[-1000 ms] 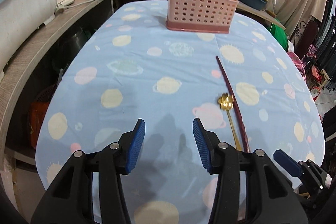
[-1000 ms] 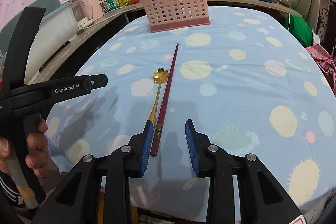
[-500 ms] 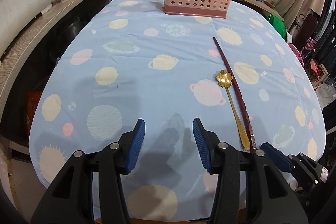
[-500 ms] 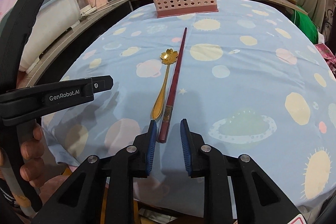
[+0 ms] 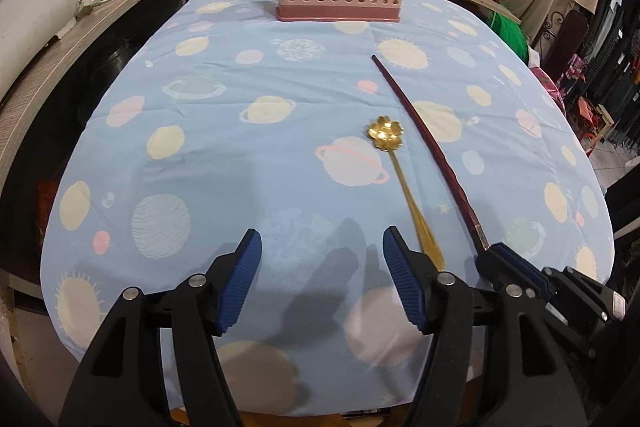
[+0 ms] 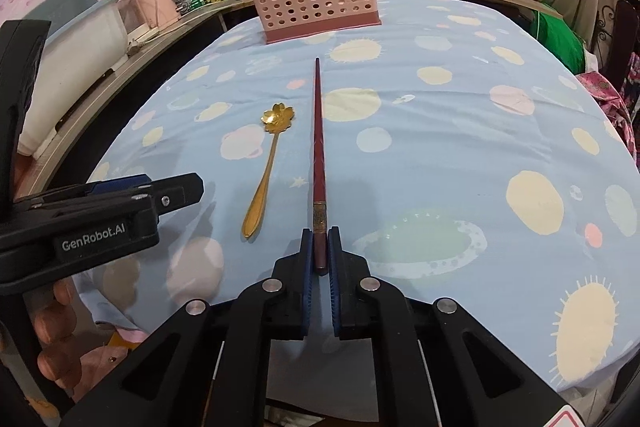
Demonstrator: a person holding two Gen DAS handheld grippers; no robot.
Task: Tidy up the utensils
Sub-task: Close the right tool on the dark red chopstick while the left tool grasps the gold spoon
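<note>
right gripper clamps chopstick end, left gripper opening over bare cloth

right gripper point(image 6: 319, 255) has its jaws pinched narrow on the near end of the dark red chopstick point(image 6: 318, 147); the rest of the chopstick lies flat on the blue planet tablecloth point(image 6: 440, 147), pointing at the pink utensil basket point(image 6: 314, 1). the basket stands upright near the far edge of the table, well apart from the chopstick tip. gold flower spoon point(image 6: 266, 171) lies just beside the chopstick on its left, roughly parallel, not touching it, bowl end away from the grippers. left gripper point(image 5: 322, 283) has jaws opening, fairly wide, nothing between them, only cloth below; the spoon handle end sits just right of its right pad. both grippers sit at the near table edge, where the cloth drops off. open cloth on the left half and the right half of the table, and between the utensils and the basket. counter point(image 5: 48, 39) with clutter hugs the left and far edges. a hand point(image 6: 52, 331) shows at lower left in the right wrist view.
</note>
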